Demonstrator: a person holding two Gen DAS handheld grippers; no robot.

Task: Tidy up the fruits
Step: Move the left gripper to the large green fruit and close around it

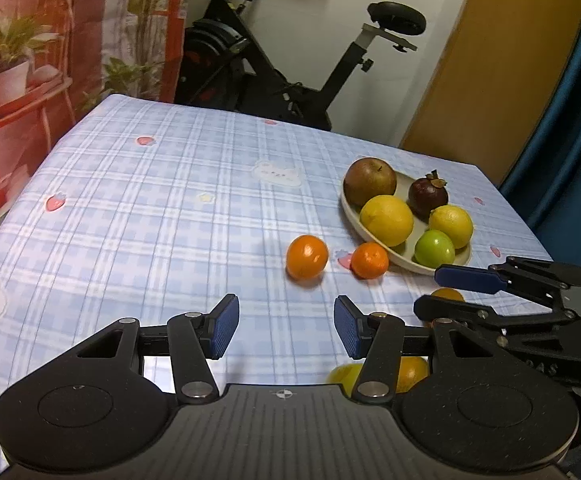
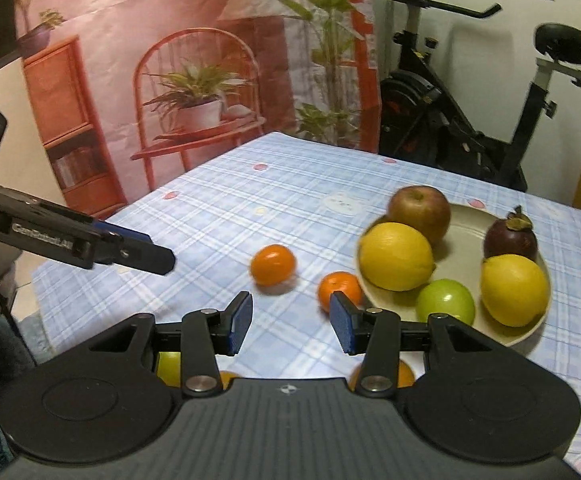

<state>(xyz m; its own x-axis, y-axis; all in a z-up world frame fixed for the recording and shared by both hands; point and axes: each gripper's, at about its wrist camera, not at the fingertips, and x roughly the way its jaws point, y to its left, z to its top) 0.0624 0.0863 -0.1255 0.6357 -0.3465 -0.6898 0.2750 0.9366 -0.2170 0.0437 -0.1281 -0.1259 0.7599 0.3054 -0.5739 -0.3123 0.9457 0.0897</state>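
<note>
Near the plate's [image 2: 378, 292] left rim on the bench [image 2: 218, 200], a tangerine [image 2: 338, 290] sits just ahead of the right tool [image 2: 290, 326], whose jaws stand partly apart and empty; the left tool [image 1: 286, 330], likewise empty, faces a second orange [image 1: 306, 257] farther left.

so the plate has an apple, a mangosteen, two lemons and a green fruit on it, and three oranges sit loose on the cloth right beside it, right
Not quite: two oranges, not three, sit loose on the cloth beside the plate, one orange further left and a smaller orange by the rim. The right wrist view shows this. The apple, mangosteen, two lemons and green fruit are on the plate as you said.
</note>
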